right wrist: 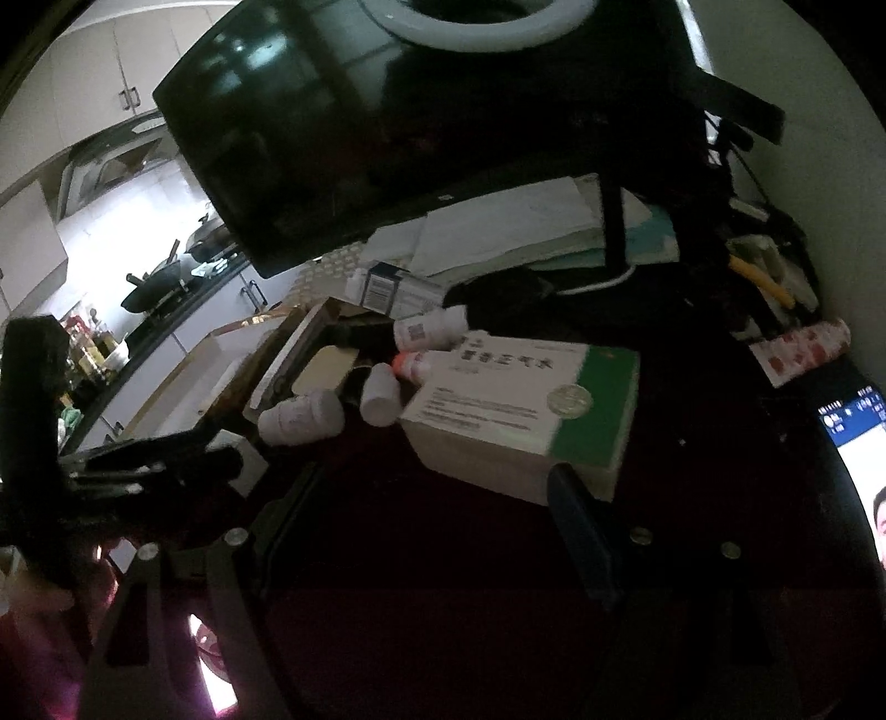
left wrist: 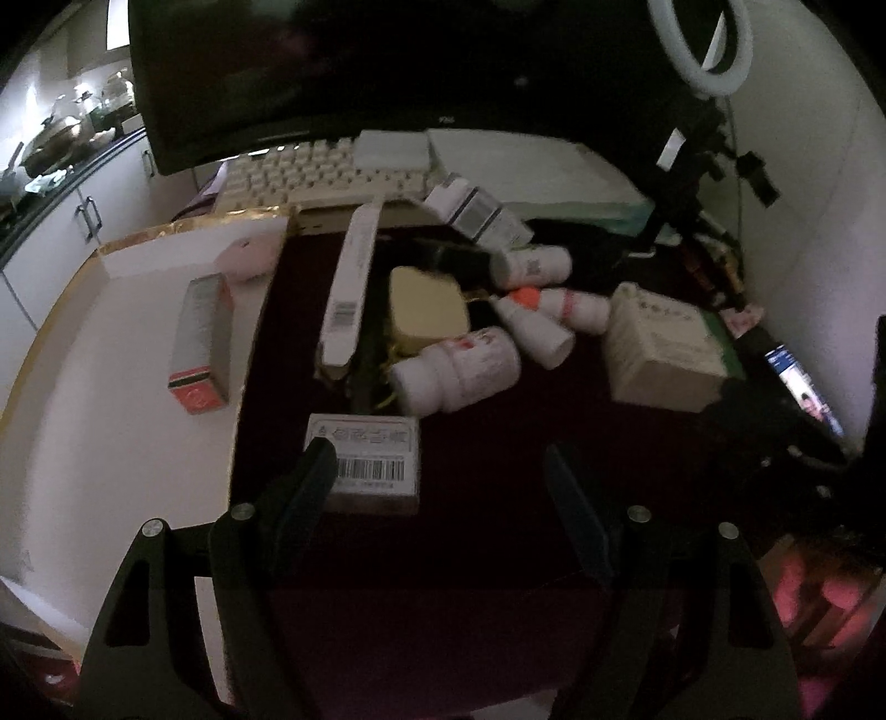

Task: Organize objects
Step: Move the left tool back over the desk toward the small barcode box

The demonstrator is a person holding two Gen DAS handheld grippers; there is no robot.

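Observation:
Medicine boxes and bottles lie on a dark red tabletop. My left gripper [left wrist: 440, 459] is open; its left finger overlaps a small white barcode box [left wrist: 368, 464]. Beyond lie a large white bottle [left wrist: 457, 368], a cream case [left wrist: 426, 310], a long white box [left wrist: 351, 288], small dropper bottles [left wrist: 540, 324] and a white-and-green box [left wrist: 664, 346]. An orange-ended box [left wrist: 200, 343] and a pink object [left wrist: 246, 257] rest in a white gold-edged tray [left wrist: 111, 387]. My right gripper [right wrist: 432, 487] is open, just in front of the white-and-green box [right wrist: 526, 410]; a bottle [right wrist: 302, 415] lies left.
A keyboard [left wrist: 310, 177], a dark monitor [left wrist: 360, 72] and stacked papers [left wrist: 531, 160] stand behind. A ring light [left wrist: 700, 50] on a stand is at back right. A lit phone [right wrist: 864, 459] lies at right. The left gripper's body [right wrist: 83, 465] shows at the right view's left.

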